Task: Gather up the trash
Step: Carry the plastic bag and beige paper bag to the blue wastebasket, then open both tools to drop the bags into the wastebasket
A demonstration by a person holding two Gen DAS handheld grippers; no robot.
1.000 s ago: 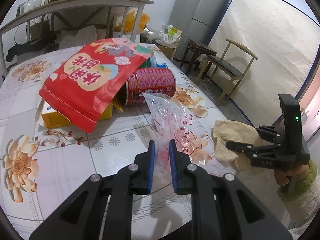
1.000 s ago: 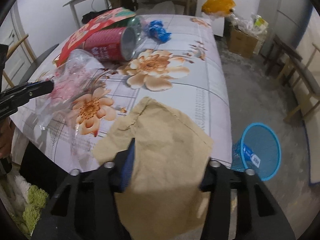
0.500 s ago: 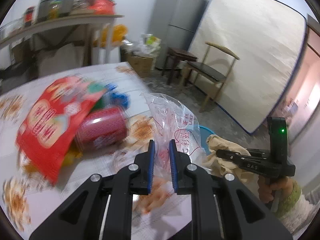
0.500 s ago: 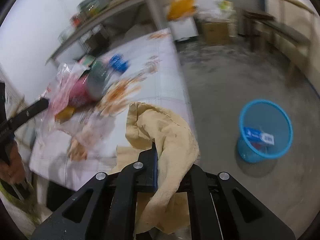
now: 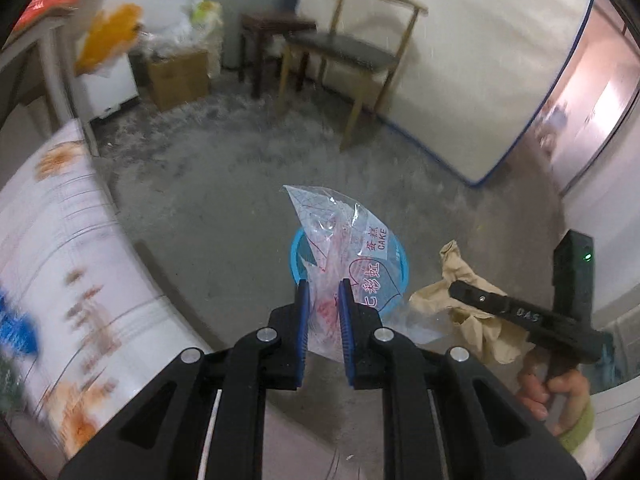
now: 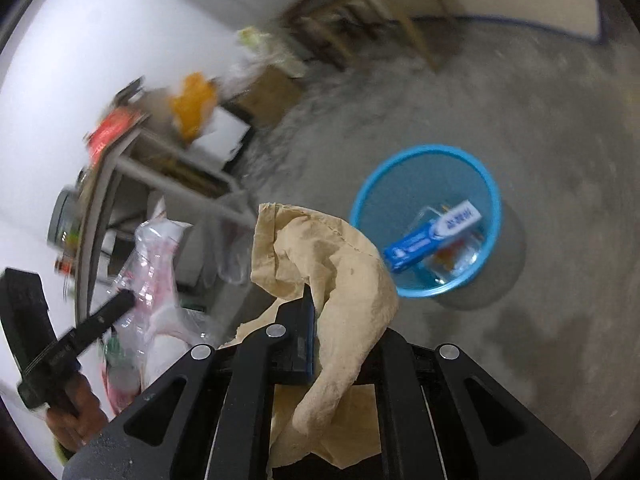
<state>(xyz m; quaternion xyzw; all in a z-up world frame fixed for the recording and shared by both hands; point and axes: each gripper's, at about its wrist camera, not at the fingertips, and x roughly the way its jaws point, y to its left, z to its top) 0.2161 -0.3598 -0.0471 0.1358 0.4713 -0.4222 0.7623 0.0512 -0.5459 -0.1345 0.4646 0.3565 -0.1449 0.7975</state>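
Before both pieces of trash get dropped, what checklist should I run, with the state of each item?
1. Left gripper shut on the clear plastic bag: ok.
2. Right gripper shut on the brown paper: ok.
3. Blue bin open on the floor, with room above the blue box in it: ok.
4. Plastic bag lined up with the bin: looks so in the left wrist view, height cannot tell.
5. Brown paper over the bin: not ok, it hangs beside the rim.
6. Floor around the bin clear: ok.
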